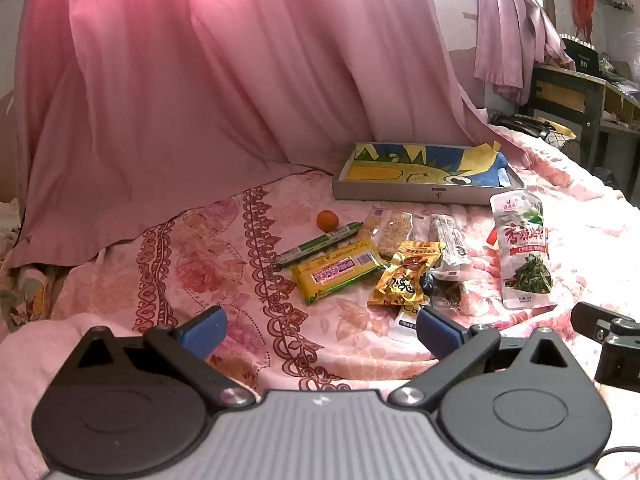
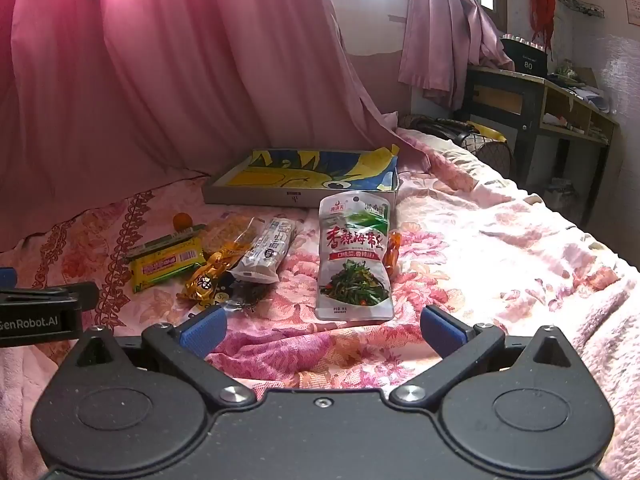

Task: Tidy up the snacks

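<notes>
Pink floral bedspread fills your view, pink curtains behind. Your 2 grippers, left and right, hover with jaws spread wide, holding nothing. Loose snacks lie ahead: a white seaweed pouch, a yellow wrapped bar, a gold packet. Beyond them sits a shallow grey cardboard tray.

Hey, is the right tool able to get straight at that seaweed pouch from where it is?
Probably yes. The right tool is open, and the seaweed pouch lies flat on the bedspread just ahead of it, with nothing on top or between.
</notes>
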